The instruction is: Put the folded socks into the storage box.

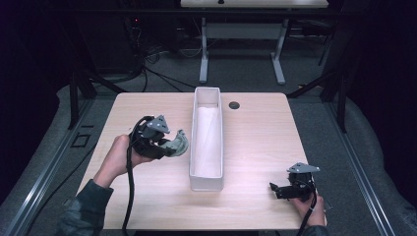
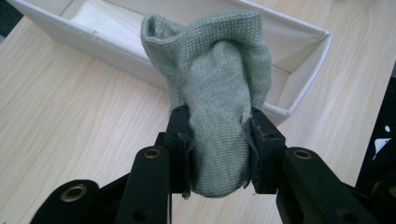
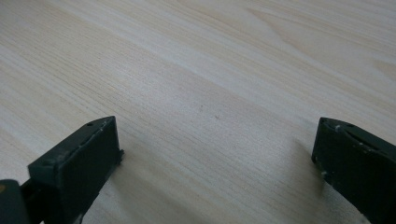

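You are holding a grey-green knitted sock (image 2: pixel 215 93) in your left hand-held gripper (image 2: pixel 217 140), whose jaws are pinching it across the middle, with the open cuff standing up beyond them and the closed end bulging out below. In the high view the left hand-held gripper (image 1: pixel 169 145) is hovering over the left half of the worktop (image 1: pixel 255 132), just beside the left wall of the long white box (image 1: pixel 207 140) that is running from the far edge toward the near edge along the worktop's middle. The sock is looking light, soft and floppy, so it is likely sagging wherever the jaws are not supporting it; it is not fragile, and the knit is probably giving the pads good friction. A pinch through the bunched middle, as you are doing now, seems the surest hold, since a single layer at the cuff could stretch and slip. Your right hand-held gripper (image 1: pixel 290 189) is sitting near the worktop's near right corner, its jaws spread wide with nothing between them.
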A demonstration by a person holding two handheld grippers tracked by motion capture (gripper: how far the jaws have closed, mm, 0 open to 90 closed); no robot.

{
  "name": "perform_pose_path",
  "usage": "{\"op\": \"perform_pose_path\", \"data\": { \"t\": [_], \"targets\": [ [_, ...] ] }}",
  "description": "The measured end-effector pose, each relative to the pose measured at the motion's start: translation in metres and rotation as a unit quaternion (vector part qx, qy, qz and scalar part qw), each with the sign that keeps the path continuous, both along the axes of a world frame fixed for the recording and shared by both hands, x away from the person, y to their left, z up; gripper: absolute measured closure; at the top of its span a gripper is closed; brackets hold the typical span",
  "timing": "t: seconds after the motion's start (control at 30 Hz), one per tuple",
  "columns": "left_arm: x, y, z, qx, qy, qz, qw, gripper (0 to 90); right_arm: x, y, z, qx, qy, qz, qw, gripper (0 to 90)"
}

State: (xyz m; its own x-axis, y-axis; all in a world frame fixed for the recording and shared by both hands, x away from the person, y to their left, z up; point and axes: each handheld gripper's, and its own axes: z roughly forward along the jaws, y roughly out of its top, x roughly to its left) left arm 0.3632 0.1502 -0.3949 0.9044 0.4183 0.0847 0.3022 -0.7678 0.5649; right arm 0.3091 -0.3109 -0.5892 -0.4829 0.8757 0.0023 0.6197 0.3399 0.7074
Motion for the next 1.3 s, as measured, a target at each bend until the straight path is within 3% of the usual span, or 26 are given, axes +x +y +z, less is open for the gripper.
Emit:
{"op": "perform_pose_path", "data": {
  "t": [1.3],
  "targets": [
    [0.002,-0.048,-0.011,0.013,0.015,-0.059,0.998,65.9,0.0,0.0,0.0,0.0,0.0,0.0,1.0,0.4]
  ]
}}
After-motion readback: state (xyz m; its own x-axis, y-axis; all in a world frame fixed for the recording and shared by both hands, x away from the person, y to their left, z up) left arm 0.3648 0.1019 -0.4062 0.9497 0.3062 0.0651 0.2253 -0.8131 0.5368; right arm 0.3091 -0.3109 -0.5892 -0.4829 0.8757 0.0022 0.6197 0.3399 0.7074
